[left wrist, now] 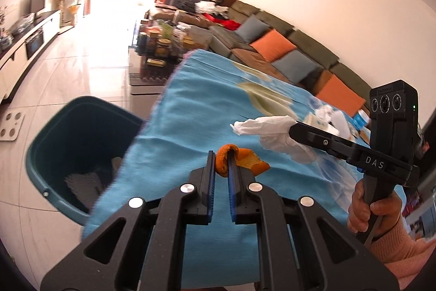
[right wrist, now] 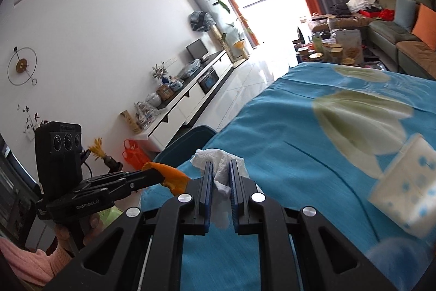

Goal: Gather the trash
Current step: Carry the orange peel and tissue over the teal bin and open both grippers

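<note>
Left tongs (left wrist: 221, 162) are clenched on a curl of orange peel (left wrist: 237, 158); the peel is pinched near its middle, so both ends hang free past the pads. Right tongs (right wrist: 220, 173) are clenched on a crumpled white tissue (right wrist: 218, 162), gripped low on the wad with the loose top bunched above the pads. Both pieces are held clear of the blue cloth-covered counter (left wrist: 190, 111), not resting on it.

Landmark: the teal trash bin (left wrist: 73, 143), standing on the floor just beside the counter's edge. Something white and crumpled already lies in its bottom. In the left wrist view the peel is just short of the bin, over the counter's edge strip; the tissue is further from the bin, over the counter's middle. In the right wrist view only a sliver of the bin's rim shows past the counter edge.

Judged: one item per hand is being carried so both can be dropped in a single trip; the bin was presumably set tight against the counter to keep that carry short. Both tongs are angled downward, towards the bin side.

Still on the counter, well away from the bin: a white-and-blue tissue pack (right wrist: 406, 190) and more crumpled white paper (left wrist: 327, 111). Task judged partway done.
</note>
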Demonstrator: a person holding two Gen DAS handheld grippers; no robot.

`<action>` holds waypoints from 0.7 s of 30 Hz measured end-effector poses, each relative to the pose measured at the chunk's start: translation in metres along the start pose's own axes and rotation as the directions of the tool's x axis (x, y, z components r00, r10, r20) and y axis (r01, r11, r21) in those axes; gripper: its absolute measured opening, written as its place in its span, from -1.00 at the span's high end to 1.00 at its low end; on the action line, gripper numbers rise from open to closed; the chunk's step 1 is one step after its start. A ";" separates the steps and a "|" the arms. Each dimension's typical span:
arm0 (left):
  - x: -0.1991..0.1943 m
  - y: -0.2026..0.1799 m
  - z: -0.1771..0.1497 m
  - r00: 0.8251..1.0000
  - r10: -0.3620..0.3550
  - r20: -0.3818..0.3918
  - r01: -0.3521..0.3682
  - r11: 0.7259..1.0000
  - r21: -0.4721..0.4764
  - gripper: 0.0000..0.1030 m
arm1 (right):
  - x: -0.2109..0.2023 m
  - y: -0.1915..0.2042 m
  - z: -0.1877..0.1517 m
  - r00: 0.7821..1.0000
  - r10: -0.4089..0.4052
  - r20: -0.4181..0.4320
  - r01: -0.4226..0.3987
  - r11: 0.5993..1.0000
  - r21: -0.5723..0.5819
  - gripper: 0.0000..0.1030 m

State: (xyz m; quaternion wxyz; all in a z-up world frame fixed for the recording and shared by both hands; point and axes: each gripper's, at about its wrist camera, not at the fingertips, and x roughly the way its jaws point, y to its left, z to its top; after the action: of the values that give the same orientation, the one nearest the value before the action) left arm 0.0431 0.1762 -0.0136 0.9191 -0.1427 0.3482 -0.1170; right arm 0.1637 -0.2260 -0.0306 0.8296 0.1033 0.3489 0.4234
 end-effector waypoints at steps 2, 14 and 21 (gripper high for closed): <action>-0.005 0.010 0.002 1.000 0.019 0.009 -0.019 1.000 -0.013 0.83 | 0.010 0.005 0.005 1.000 0.011 -0.011 -0.011 1.000 -0.012 0.79; -0.032 0.066 0.009 0.989 0.138 0.058 -0.131 0.985 -0.110 0.83 | 0.069 0.034 0.032 0.996 0.039 -0.075 -0.045 0.996 -0.079 0.79; -0.032 0.095 0.011 0.979 0.197 0.051 -0.187 0.970 -0.157 0.83 | 0.099 0.048 0.041 0.993 0.040 -0.111 -0.052 0.992 -0.112 0.79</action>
State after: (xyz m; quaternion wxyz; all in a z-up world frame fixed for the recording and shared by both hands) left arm 0.0386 0.2764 -0.0188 0.9236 -0.1816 0.3375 0.0041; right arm 0.2004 -0.1145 -0.0265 0.8040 0.0405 0.3661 0.4668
